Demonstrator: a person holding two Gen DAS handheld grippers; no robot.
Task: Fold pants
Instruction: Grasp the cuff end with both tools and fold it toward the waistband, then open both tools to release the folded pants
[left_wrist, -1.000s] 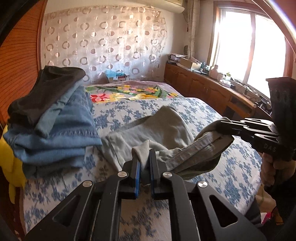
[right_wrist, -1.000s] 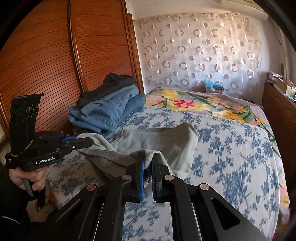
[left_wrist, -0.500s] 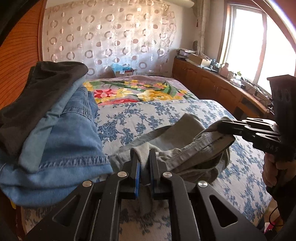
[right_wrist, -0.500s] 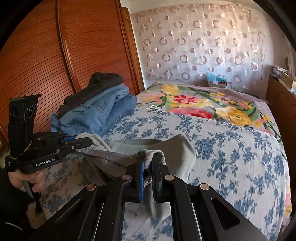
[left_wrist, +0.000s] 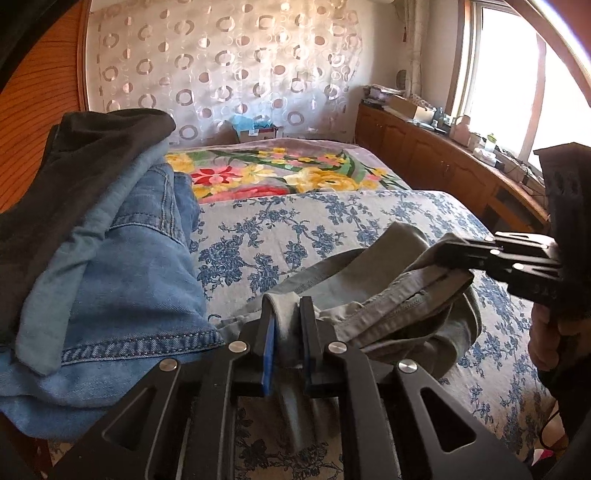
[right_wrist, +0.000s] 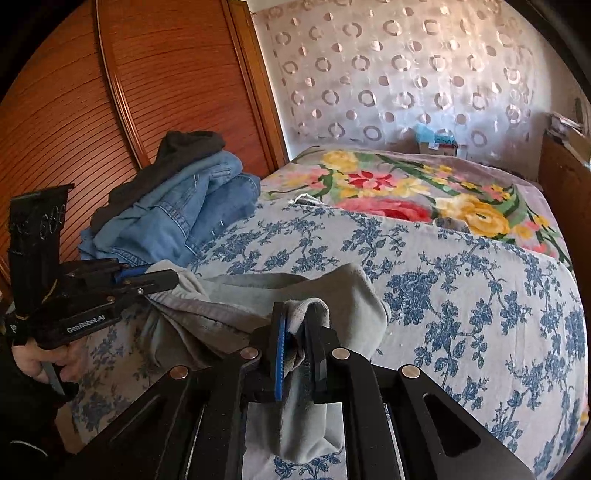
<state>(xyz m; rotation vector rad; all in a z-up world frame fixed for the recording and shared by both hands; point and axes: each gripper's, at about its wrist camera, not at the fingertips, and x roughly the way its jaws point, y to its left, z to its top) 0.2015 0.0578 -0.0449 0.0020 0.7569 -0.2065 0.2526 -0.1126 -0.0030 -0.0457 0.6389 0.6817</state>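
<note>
Daylight enters through the window (left_wrist: 517, 85), which is overexposed to white glare. The bed (left_wrist: 332, 229) is evenly lit, with soft shadows. Both fisheye views bend lines strongly at the edges; dark vignetting fills the corners. Focus is sharp overall.

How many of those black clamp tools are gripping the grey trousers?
2. The left hand-held gripper grips one end of the grey cotton trousers; the right hand-held gripper grips the other.

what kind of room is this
Most likely a home bedroom: a bed with a blue floral cover fills the view, a wooden slatted wardrobe stands beside it, and folded clothes are stacked on the bed.
</note>
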